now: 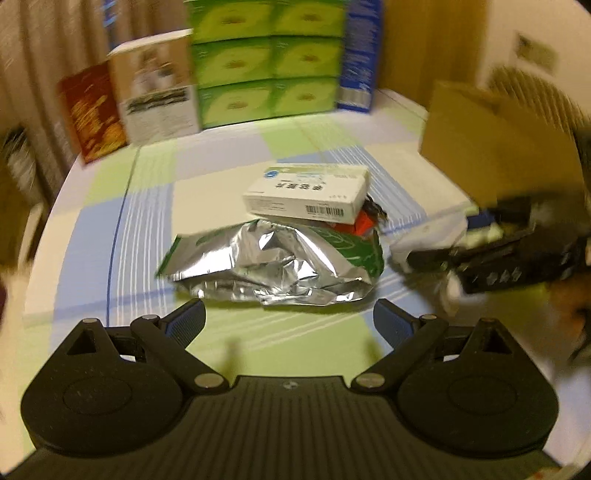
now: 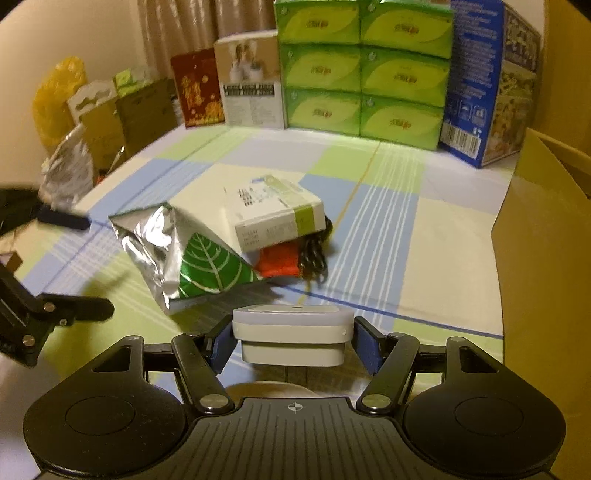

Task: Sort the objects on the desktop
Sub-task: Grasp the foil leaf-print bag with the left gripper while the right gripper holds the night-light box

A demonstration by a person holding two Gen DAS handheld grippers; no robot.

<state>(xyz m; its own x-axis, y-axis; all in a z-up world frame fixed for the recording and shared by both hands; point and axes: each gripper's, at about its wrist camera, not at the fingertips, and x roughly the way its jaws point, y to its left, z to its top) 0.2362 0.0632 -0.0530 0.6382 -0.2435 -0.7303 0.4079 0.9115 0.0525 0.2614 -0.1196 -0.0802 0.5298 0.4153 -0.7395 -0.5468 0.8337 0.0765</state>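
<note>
A home room, beige curtains (image 2: 184,33) behind; bench under a checked pastel cloth (image 2: 388,221); stacked green tissue packs (image 2: 362,70), household cartons (image 2: 251,81), cardboard box (image 2: 546,258) alongside

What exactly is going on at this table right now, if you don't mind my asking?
A person is sorting clutter with two handheld grippers. The right gripper is closed on a small white case. The left gripper is open and empty, facing a crumpled foil bag. A white medicine box rests tilted on that bag and on an orange item. A cardboard box stands at the right edge.
</note>
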